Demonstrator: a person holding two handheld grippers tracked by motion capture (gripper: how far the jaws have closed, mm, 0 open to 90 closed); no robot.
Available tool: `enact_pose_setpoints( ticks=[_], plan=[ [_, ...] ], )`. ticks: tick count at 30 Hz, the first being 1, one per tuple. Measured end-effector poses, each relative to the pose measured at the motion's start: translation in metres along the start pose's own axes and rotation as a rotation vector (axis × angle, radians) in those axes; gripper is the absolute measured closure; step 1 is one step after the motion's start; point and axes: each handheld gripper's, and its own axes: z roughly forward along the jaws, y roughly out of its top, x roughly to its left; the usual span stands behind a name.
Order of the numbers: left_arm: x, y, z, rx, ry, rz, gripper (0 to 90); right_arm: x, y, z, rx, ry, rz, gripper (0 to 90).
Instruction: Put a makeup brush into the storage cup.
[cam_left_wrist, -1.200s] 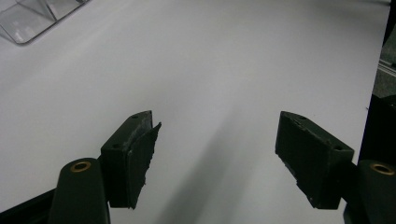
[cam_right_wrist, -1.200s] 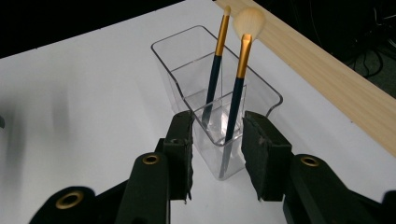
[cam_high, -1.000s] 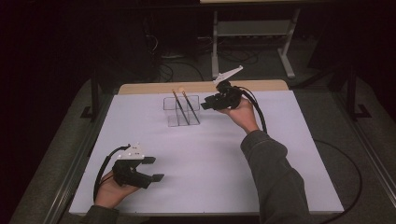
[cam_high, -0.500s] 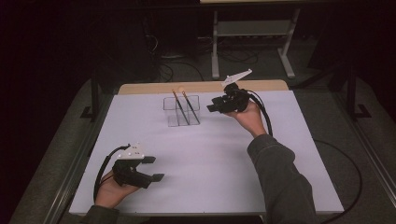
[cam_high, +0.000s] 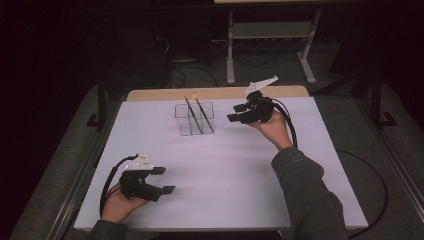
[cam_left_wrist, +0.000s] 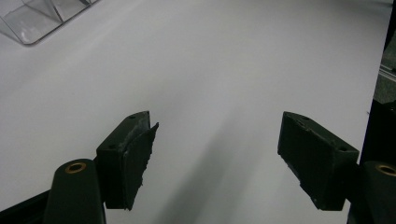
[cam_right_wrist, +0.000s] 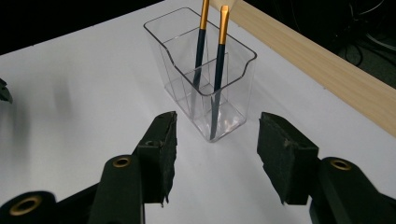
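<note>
**Two brushes in a clear organiser, both grippers empty**

Left gripper (cam_high: 161, 180): nearest the person, low over the white counter (cam_high: 225, 170), jaws spread wide with nothing between them. Right gripper (cam_high: 237, 112): farther off, jaws parted and just been opening, holding nothing. Clear plastic organiser (cam_right_wrist: 201, 79): just ahead of the right jaws, apart from them, upright on the counter. Two dark, gold-ferruled brushes (cam_right_wrist: 219, 70): leaning inside the organiser. Wooden counter edge (cam_right_wrist: 322, 70): beyond the organiser.
</note>
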Motion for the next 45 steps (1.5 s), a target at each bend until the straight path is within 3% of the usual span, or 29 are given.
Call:
enact_pose_setpoints(
  ticks=[11,16,45],
  plan=[
    [0.000,0.000,0.000,-0.005,0.001,-0.003,24.8,-0.002,-0.007,-0.010,-0.009,-0.017,-0.005,41.1],
    [0.001,0.000,-0.001,-0.007,0.007,-0.002,24.7,0.000,-0.012,-0.016,-0.025,-0.014,0.028,40.5],
    [0.002,0.001,-0.004,-0.038,0.027,-0.016,23.9,0.007,-0.054,-0.046,-0.051,-0.020,0.060,33.9]
  ],
)
